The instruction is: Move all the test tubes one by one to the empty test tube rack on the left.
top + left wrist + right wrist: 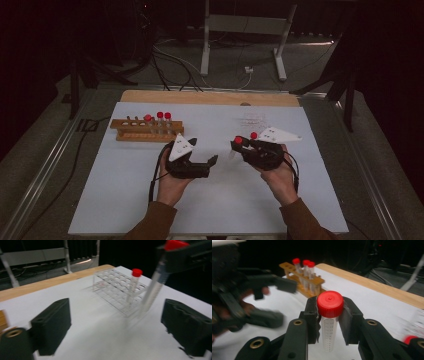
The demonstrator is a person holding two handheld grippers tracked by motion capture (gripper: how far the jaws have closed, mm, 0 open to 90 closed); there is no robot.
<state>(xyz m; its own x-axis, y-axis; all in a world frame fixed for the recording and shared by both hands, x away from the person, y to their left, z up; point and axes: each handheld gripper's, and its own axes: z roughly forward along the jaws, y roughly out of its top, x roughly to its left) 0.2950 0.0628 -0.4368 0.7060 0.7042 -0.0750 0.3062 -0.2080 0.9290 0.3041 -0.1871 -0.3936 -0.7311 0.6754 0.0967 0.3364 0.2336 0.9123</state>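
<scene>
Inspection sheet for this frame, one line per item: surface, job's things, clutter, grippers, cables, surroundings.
Surface: white sheet over a wooden tabletop.
Job's things: red-capped tube held upright; wooden rack with three capped tubes; clear rack with one tube.
Clutter: nothing seen.
Grippers: right gripper shut on the tube just below its cap; left gripper open, nothing between its jaws.
Cables: one trails from each gripper; more on the floor behind.
Surroundings: dark room, metal stand behind the table.

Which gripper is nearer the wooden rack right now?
Left. The left gripper sits just in front of the wooden rack, jaws open and empty. The right gripper, shut on a red-capped tube, is farther off to its right.
</scene>
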